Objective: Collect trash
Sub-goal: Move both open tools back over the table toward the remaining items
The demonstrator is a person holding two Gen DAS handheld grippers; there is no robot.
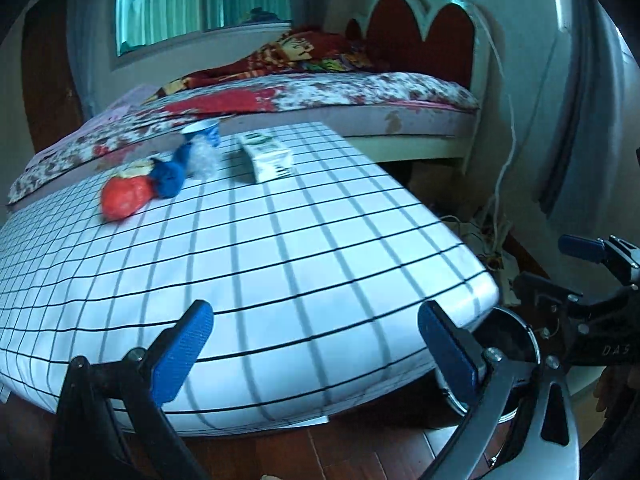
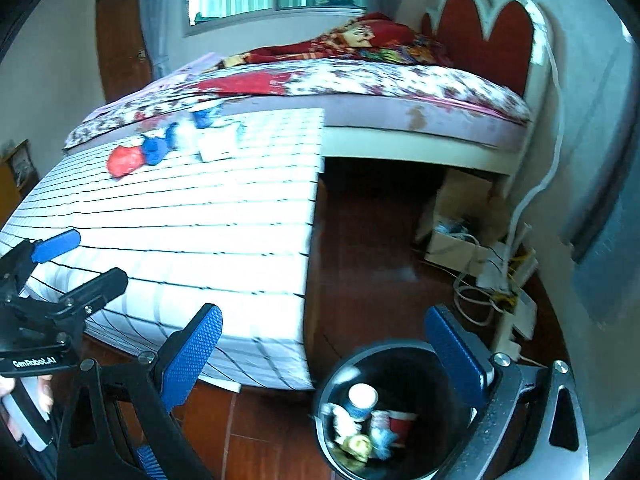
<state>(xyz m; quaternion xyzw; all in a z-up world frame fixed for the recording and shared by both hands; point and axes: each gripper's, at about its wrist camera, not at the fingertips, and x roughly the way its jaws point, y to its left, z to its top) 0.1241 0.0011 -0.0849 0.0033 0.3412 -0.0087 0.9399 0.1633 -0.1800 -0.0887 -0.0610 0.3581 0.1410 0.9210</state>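
1. Trash still split between two places: several pieces already inside the black bin (image 2: pixel 336 376) on the wooden floor (image 2: pixel 372 248), the rest clustered at the far side of the grid-patterned table (image 1: pixel 280 248), hard against the bed (image 1: pixel 400 88).
2. Left gripper (image 1: pixel 316 352): pads wide apart, nothing between them, held low at the near table edge. Right gripper (image 2: pixel 324 356): also spread and empty, poised over the bin mouth.
3. Outward across the table: red crumpled wad (image 1: pixel 124 198) touching blue crumpled piece (image 1: pixel 170 176); clear plastic wrap (image 1: pixel 204 158) just beside; blue-and-white cup (image 1: pixel 204 130) behind; white carton (image 1: pixel 268 158) lying flat to the right.
4. Likely trouble, judged from this layout:
   - Long reach over the whole tabletop needed; risk of dragging a gripper body across the cloth and shifting the pile.
   - Red and blue pieces in contact: a closing pinch could catch both, or nudge one off towards the bed.
   - Clear wrap thin and springy: apt to slip out of the pads or squash flat without being held.
   - Cup light and upright near the edge: easily tipped over by a passing finger.
   - Bin close under the table corner: a carried piece released early could miss the rim and land on the floor.
   - Cables (image 2: pixel 480 296) on the floor beside the bin: snag hazard for a low swing.
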